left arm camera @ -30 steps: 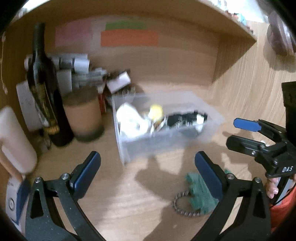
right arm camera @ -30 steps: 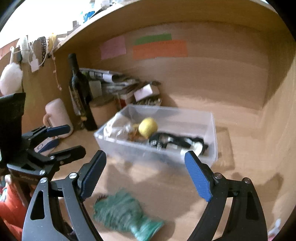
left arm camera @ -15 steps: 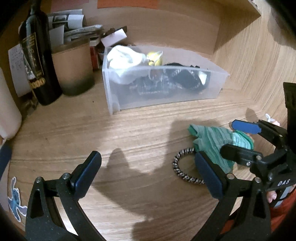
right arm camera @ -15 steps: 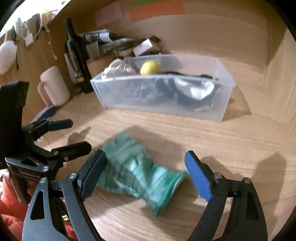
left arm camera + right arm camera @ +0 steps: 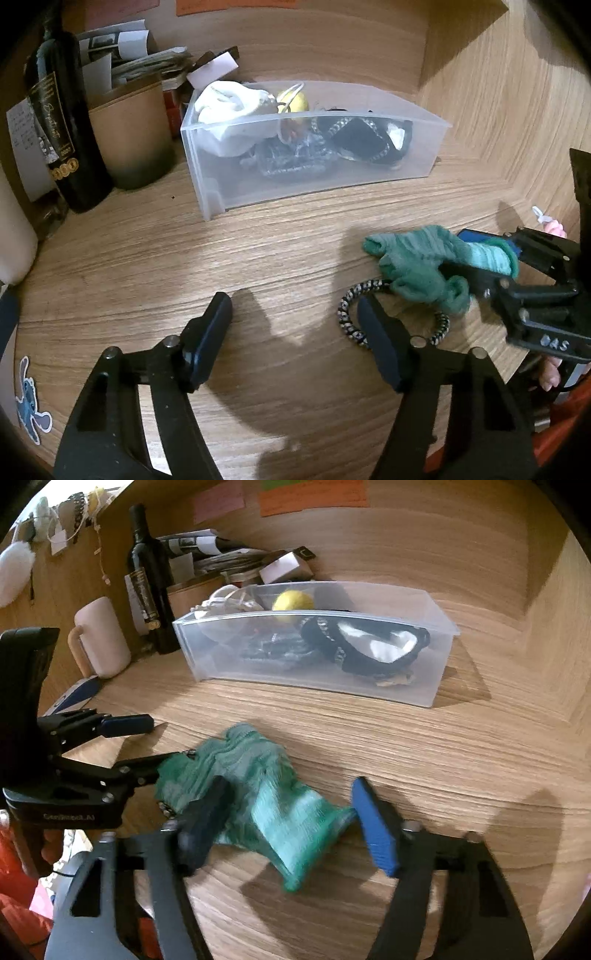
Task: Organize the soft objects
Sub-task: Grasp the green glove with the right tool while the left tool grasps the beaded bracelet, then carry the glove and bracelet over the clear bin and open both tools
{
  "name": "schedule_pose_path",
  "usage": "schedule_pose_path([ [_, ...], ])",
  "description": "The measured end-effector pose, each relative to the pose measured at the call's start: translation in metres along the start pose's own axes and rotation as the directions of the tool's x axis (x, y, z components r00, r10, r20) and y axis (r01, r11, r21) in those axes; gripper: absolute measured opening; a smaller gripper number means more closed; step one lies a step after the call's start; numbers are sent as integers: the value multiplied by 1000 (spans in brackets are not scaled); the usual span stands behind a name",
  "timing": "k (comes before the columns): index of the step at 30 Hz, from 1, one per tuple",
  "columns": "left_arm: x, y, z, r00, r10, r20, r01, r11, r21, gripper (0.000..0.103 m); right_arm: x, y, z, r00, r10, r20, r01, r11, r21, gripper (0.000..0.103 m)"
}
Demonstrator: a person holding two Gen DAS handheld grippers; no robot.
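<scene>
A green knitted glove [image 5: 258, 794] lies on the wooden desk; it also shows in the left wrist view [image 5: 417, 266]. My right gripper [image 5: 291, 823] is open with its jaws astride the glove's cuff, low over the desk. A black-and-white coiled hair tie [image 5: 354, 317] lies partly under the glove. My left gripper [image 5: 295, 328] is open and empty, its right finger just beside the hair tie. A clear plastic bin [image 5: 369, 166] behind holds white, black and yellow soft items.
A dark wine bottle [image 5: 70, 122], a brown cylinder container [image 5: 133, 136] and a pile of papers stand at the back left. A pale pink mug [image 5: 103, 638] stands left of the bottle. Wooden walls close the back and right.
Both grippers have dropped toward the desk and moved forward. The right gripper's jaws now straddle the green glove; the left gripper's jaws have narrowed and sit beside the hair tie.
</scene>
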State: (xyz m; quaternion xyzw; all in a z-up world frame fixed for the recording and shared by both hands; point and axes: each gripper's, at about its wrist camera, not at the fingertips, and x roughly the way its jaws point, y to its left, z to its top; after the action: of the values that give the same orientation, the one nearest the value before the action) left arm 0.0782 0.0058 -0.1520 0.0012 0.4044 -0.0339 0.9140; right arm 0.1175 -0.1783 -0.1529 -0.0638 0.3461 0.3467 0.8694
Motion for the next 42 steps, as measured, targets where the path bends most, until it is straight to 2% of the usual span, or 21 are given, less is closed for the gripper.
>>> schedule_pose_path([
  [3,-1,-3,-1,1000,-4,4,4,1000,23,61,0,-2,-1,999,-43,9,43,999,-8,30],
  [4,-1,-5,0,1000,-8,5,8,1000,29,55,0,-3,-1,999,-43,9,43,999,-6,20],
  [5,-1,-6,0,1000,-14,4,13,999,37,47,-1,-5,-1,999,-35,8,35,999,5,16],
  [6,-1,-8,1,1000,-19,4,19,999,43,41,-1,-9,0,999,-31,11,31,999,21,15],
  [8,0,-9,4,1000,-14,-5,14,999,45,21,-3,-13,1,999,-36,22,35,999,41,13],
  [10,2,-8,7,999,-30,-13,30,999,36,12,-7,-18,3,998,-43,37,41,998,55,13],
  [12,4,-8,9,999,-35,-16,35,999,30,7,-12,-21,5,998,-43,51,40,997,68,13],
  [16,2,-7,12,999,-45,-7,45,999,19,6,-21,-26,11,995,-64,81,58,995,77,13],
  [26,-33,-5,48,989,-47,140,46,999,16,5,-49,-37,35,977,-98,187,83,993,89,13],
  [33,-55,1,85,962,-16,273,15,1000,4,6,-62,-38,61,952,-104,288,80,992,95,13],
  [37,-60,6,107,948,-1,318,1,1000,-1,5,-68,-37,76,938,-102,331,79,994,81,13],
  [42,-55,12,125,939,31,344,-24,999,-23,6,-69,-35,98,921,-103,376,87,994,59,13],
])
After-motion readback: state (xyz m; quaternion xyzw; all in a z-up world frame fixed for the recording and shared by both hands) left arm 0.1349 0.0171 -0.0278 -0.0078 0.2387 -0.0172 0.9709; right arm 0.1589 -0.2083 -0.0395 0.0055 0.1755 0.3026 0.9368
